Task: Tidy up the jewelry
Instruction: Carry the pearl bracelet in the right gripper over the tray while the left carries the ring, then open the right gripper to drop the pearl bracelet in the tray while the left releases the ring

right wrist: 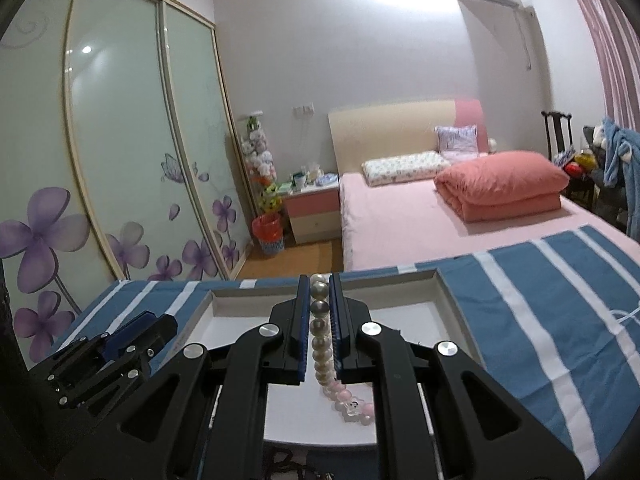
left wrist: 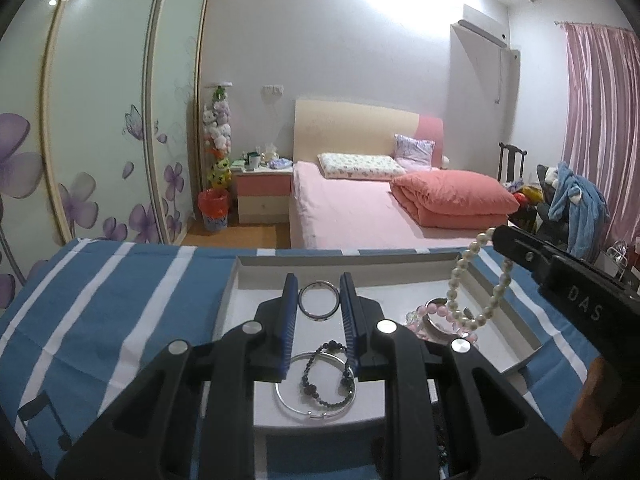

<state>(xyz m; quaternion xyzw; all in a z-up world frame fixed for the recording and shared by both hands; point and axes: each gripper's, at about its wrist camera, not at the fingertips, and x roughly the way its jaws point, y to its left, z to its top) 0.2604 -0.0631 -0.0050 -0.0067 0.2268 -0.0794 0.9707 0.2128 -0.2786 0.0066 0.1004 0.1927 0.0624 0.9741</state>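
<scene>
We see the left gripper [left wrist: 319, 298] over a shallow white tray [left wrist: 504, 312] on a blue-and-white striped cloth [left wrist: 120, 304] covering the counter. Its jaws are clenched on a dark metal bangle [left wrist: 319, 300], blue pads pressing both sides of the ring, held upright above the tray floor.

The right gripper [right wrist: 319, 328] has its jaws clamped on a pearl bracelet [right wrist: 320, 328]; the strand runs between the pads and hangs in a loop below the tips in the left wrist view. "DAS" is readable in raised letters on the right gripper's black body, seen from the left wrist camera. No other writing legible.

In the tray: a thin silver bangle [left wrist: 308, 394] near the front edge, a dark beaded bracelet [left wrist: 328, 376] lying over it, and a pink bead bracelet [left wrist: 432, 314] under the hanging pearls. The pearl loop's lowest beads appear to touch the pink beads, though blur makes us unsure. Something silver and curved sits with the pink beads, too unclear to name.

Background: a bed [left wrist: 344, 208] with pink sheet, a folded coral quilt [left wrist: 452, 196], and a wardrobe [left wrist: 100, 120] with purple flower print.
</scene>
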